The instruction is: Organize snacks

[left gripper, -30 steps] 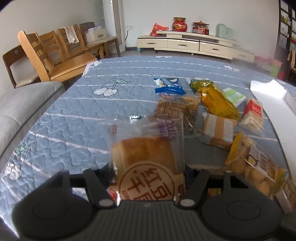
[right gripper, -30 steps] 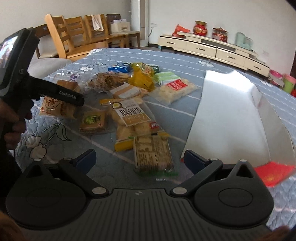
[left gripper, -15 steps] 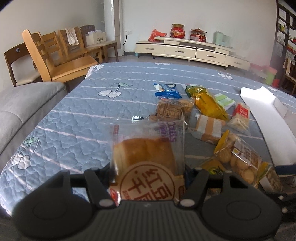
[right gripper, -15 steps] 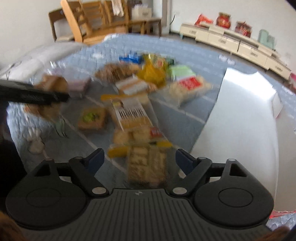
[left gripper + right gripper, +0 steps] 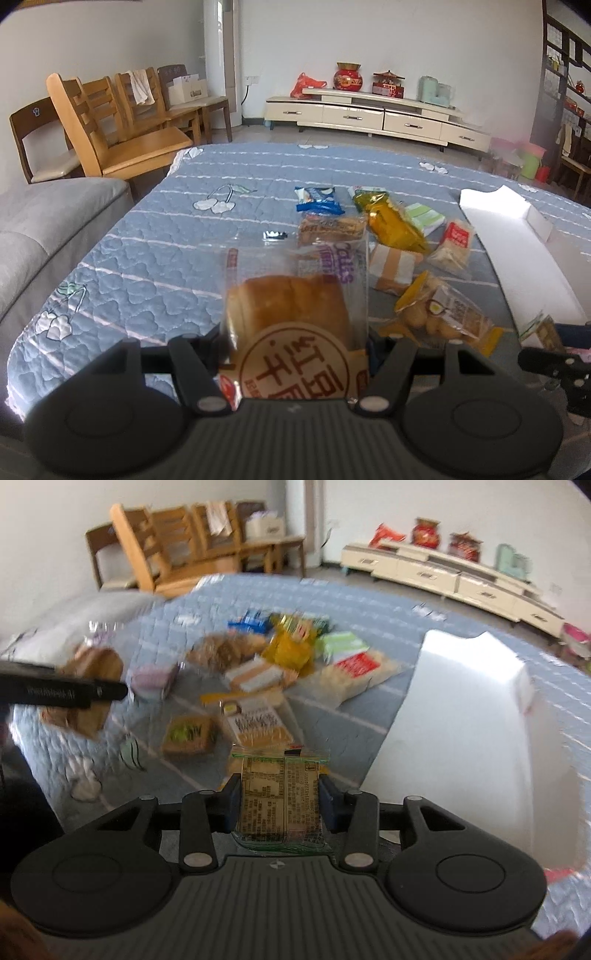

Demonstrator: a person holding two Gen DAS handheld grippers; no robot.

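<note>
The left gripper (image 5: 295,343) is clenching a clear, crinkly bread packet (image 5: 291,314) holding a golden loaf, lifted above the near edge of the quilted blue table cover (image 5: 155,258). The right gripper (image 5: 281,801) is pinching a small flat cracker packet (image 5: 281,797) with printed text, hovering just beside the white cardboard box (image 5: 469,716) at the right edge. The box is looking empty as far as can be seen, so sorting is seemingly just beginning. Glossy loose snack packets (image 5: 391,236) are lying clustered mid-table, awaiting collection.
</note>
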